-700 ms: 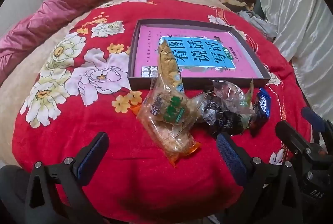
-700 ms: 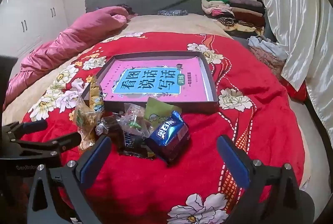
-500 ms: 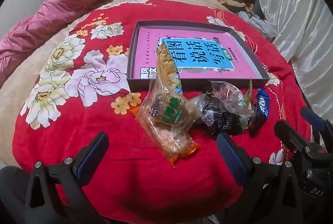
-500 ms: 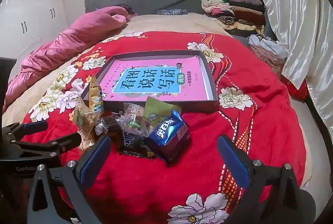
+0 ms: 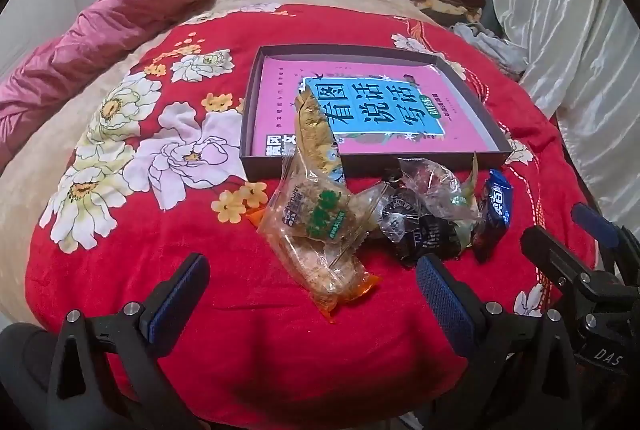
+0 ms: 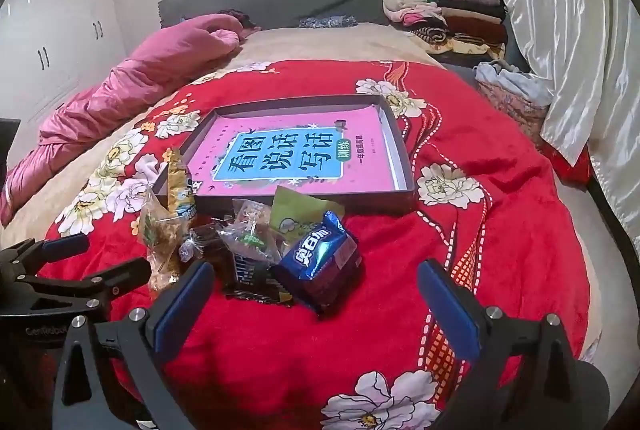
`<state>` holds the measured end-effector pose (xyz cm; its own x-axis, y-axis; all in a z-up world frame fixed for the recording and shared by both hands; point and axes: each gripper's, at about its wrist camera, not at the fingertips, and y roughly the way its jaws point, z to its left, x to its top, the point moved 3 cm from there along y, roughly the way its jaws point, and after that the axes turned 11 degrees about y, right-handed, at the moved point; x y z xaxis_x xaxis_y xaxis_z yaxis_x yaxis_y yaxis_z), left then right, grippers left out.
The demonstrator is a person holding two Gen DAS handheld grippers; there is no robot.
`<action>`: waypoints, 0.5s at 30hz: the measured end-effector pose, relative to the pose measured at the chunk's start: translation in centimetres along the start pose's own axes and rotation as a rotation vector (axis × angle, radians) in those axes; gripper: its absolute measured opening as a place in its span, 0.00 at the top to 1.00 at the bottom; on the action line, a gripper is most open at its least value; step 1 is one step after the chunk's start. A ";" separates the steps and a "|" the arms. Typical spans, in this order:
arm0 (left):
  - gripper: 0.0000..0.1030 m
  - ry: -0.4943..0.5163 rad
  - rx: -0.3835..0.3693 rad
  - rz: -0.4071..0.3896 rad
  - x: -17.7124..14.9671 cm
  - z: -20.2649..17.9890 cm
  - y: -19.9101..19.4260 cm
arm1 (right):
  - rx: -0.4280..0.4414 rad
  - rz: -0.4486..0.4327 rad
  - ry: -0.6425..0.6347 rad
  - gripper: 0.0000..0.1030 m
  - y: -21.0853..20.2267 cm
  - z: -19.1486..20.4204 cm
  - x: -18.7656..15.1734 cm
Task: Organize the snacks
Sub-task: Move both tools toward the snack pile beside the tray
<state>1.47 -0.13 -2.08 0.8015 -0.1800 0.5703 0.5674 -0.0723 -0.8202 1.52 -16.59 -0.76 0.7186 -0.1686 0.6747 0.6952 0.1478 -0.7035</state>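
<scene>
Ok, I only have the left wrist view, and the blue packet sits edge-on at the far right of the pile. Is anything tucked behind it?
Observer: Yes. The right wrist view shows a light green packet standing between the blue packet and the tray.
Operator: And are the right fingers both clear?
Observer: Yes. The right gripper is wide open and its pads touch nothing; the blue packet lies just ahead of them, its broad face up.
</scene>
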 end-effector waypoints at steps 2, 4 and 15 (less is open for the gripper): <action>0.00 0.001 0.000 0.001 0.0 -0.1 0.0 | -0.002 0.001 0.000 0.01 0.1 0.0 0.0; 0.00 0.003 -0.005 0.002 0.0 -0.2 0.0 | -0.001 0.001 0.001 0.01 0.0 0.1 0.0; 0.00 0.003 -0.010 0.008 0.0 -0.2 0.3 | 0.001 0.006 0.006 0.01 0.1 0.0 0.0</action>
<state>1.58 -0.32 -2.36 0.8053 -0.1840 0.5636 0.5592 -0.0802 -0.8252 1.57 -16.60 -0.85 0.7223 -0.1732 0.6695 0.6912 0.1500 -0.7069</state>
